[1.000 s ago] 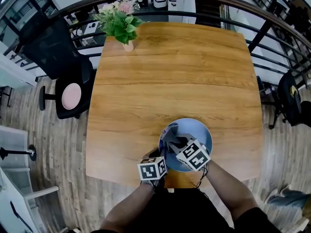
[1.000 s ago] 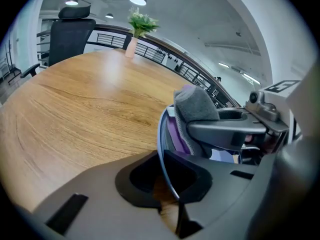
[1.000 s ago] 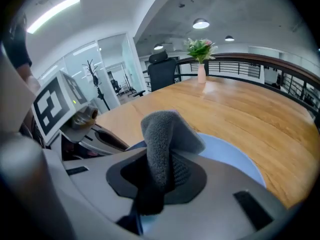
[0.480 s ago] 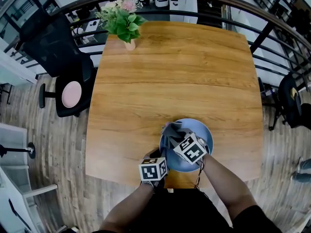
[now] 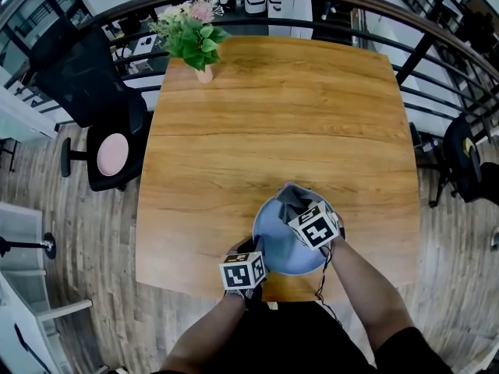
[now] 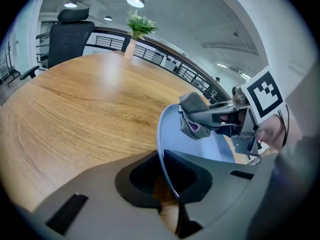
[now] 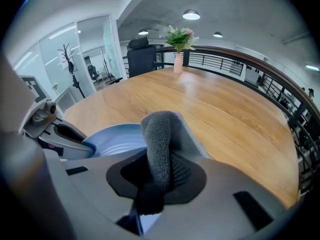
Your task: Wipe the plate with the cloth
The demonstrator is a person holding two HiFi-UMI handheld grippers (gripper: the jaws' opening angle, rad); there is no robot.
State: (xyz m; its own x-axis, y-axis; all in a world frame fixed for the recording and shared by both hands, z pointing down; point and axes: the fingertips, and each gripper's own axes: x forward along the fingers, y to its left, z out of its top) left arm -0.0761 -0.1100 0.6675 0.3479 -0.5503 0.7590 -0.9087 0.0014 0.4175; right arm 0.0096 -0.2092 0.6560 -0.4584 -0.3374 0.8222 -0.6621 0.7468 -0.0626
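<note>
A pale blue plate (image 5: 282,241) is held tilted above the near edge of the wooden table (image 5: 273,123). My left gripper (image 5: 253,254) is shut on the plate's near-left rim (image 6: 162,149). My right gripper (image 5: 300,209) is shut on a grey cloth (image 5: 291,199) and presses it against the plate's far rim. In the right gripper view the cloth (image 7: 161,149) stands folded between the jaws, with the plate (image 7: 114,136) to the left. The left gripper view shows the cloth (image 6: 194,115) on the plate's upper face.
A vase of flowers (image 5: 192,39) stands at the table's far left corner. A black office chair (image 5: 90,100) is left of the table, next to a round stool (image 5: 111,154). A dark railing (image 5: 421,33) curves behind the table.
My right gripper has carried the cloth from the plate's left middle to its far right rim. The plate is tipped more steeply. The left gripper has stayed in place.
</note>
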